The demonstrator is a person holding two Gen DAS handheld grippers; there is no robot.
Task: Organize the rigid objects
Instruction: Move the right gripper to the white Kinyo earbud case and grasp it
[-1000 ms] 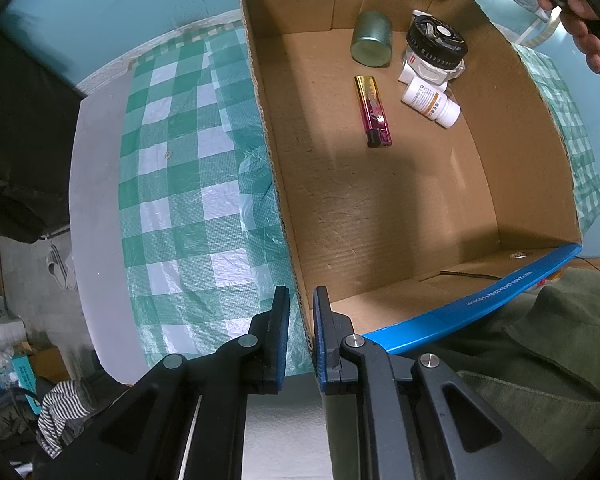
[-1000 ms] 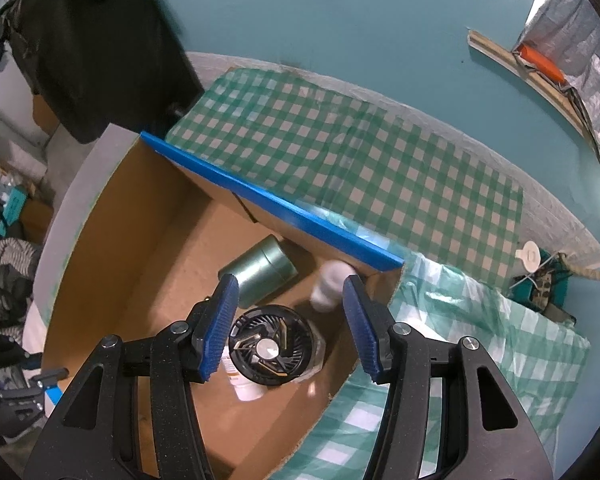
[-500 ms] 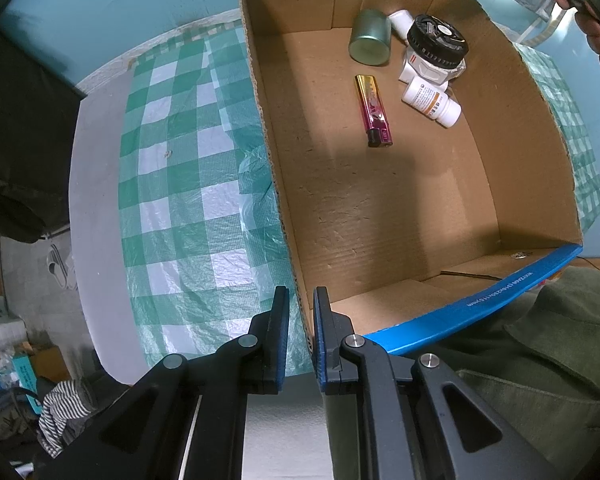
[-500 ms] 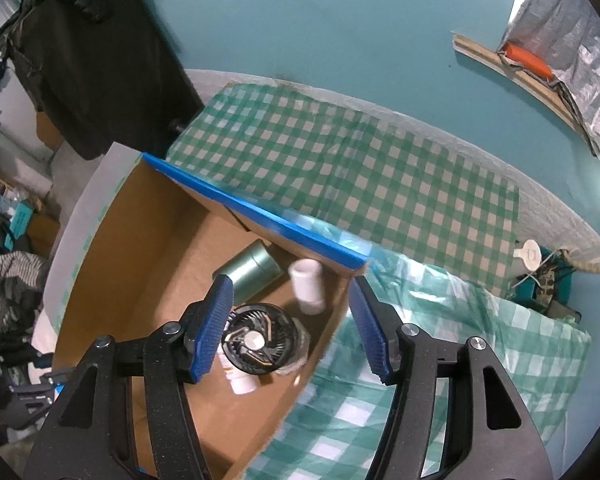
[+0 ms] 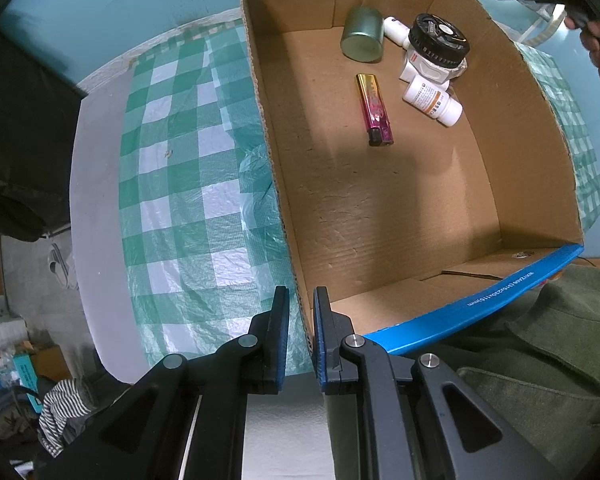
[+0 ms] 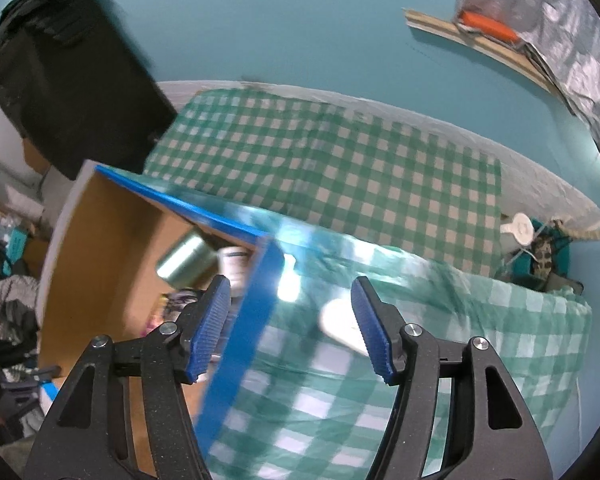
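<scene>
My left gripper [image 5: 300, 316] is shut on the near left wall of the open cardboard box [image 5: 380, 220]. At the box's far end lie a green tin [image 5: 362, 38], a small white bottle [image 5: 394, 30], a black ribbed lid on a white jar [image 5: 438, 42], a labelled pill bottle [image 5: 432, 100] and a gold-pink lighter [image 5: 374, 110]. My right gripper [image 6: 290, 292] hovers above the box's blue-edged wall [image 6: 256, 312], its jaws opening with nothing between them. A blurred white object [image 6: 336, 320] lies on the cloth by its right finger.
A green checked cloth [image 6: 340, 168] covers the table around the box. A dark bag [image 6: 60, 92] stands at the back left. A person's green sleeve [image 5: 540, 340] is beside the box's near blue edge, and a hand [image 5: 596, 48] shows at the upper right.
The small white bottle dropped into the box beside the green tin. My right gripper slid right, from over the box contents to its wall and the cloth, and its jaws widened. The left gripper stayed.
</scene>
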